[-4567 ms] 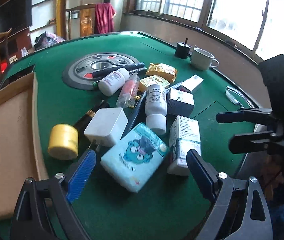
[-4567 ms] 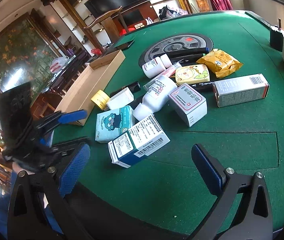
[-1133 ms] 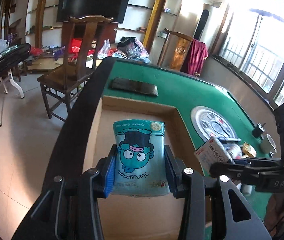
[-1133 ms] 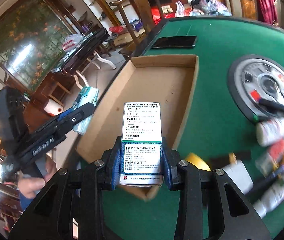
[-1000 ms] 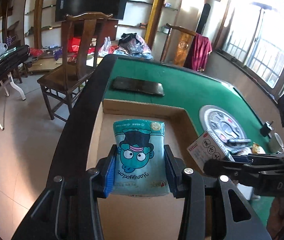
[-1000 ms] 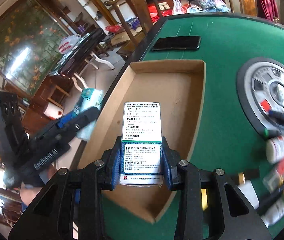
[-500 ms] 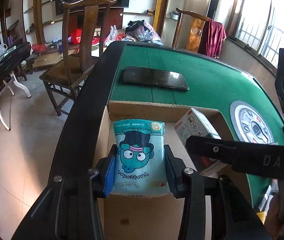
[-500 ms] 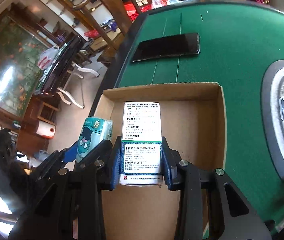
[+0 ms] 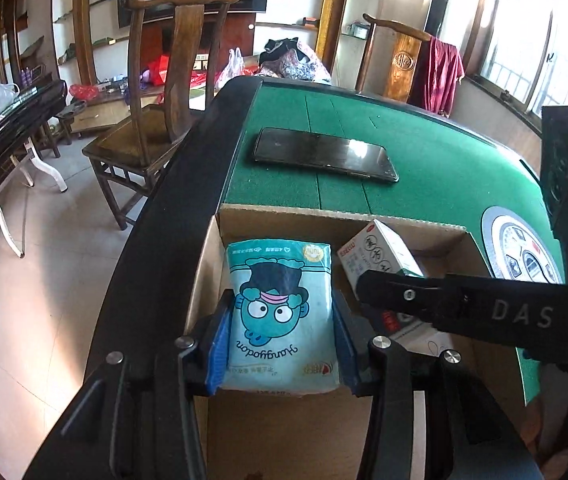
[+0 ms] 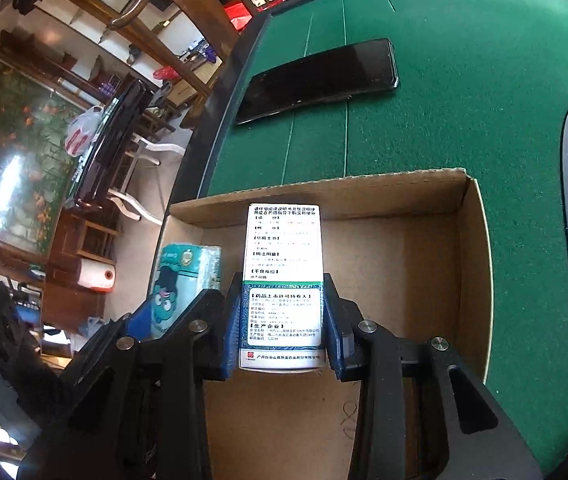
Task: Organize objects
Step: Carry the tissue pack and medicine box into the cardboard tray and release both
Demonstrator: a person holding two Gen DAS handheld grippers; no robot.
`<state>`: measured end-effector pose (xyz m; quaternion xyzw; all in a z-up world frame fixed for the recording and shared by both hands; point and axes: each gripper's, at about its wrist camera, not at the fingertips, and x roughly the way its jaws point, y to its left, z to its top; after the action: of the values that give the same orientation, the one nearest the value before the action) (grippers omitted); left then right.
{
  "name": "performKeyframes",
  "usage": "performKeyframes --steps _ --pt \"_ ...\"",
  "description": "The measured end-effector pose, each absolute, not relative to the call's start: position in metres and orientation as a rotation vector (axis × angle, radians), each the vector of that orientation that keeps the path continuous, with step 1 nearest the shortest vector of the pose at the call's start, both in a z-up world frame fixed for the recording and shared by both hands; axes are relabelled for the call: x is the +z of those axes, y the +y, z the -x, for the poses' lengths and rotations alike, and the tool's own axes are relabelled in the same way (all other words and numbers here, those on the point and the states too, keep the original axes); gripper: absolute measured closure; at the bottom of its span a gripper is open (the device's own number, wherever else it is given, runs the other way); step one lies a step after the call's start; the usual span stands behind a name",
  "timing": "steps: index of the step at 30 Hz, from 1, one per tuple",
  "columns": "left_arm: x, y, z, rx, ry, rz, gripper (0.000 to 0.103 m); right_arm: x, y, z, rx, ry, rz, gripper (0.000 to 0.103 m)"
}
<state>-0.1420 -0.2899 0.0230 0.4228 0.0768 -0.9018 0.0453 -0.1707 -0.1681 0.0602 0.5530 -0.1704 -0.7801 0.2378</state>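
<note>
- The tissue pack (image 9: 280, 316), pale blue with a cartoon face, sits upright between the blue pads of the left claw (image 9: 280, 344), over the left side of the cardboard box (image 9: 335, 216); whether its base touches the box floor cannot be told.
- The left claw's jaws have just been opening a little, with the pack between them and the pads against its sides.
- The medicine carton (image 10: 282, 284), white and green with printed text, is clamped upright in the right claw (image 10: 282, 340), just beside the tissue pack, also over the box interior.
- The box lies at the edge of the green table (image 10: 463, 92).
- A black phone (image 9: 323, 154) lies flat on the table beyond the box's far wall.
- A wooden chair (image 9: 156, 92) stands off the table's left edge.
</note>
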Motion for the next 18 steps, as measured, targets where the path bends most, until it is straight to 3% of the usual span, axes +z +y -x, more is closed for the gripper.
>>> performKeyframes --steps 18 --pt "0.019 -0.301 0.142 -2.754 0.394 -1.332 0.051 0.057 -0.170 0.176 -2.130 -0.491 -1.509 0.066"
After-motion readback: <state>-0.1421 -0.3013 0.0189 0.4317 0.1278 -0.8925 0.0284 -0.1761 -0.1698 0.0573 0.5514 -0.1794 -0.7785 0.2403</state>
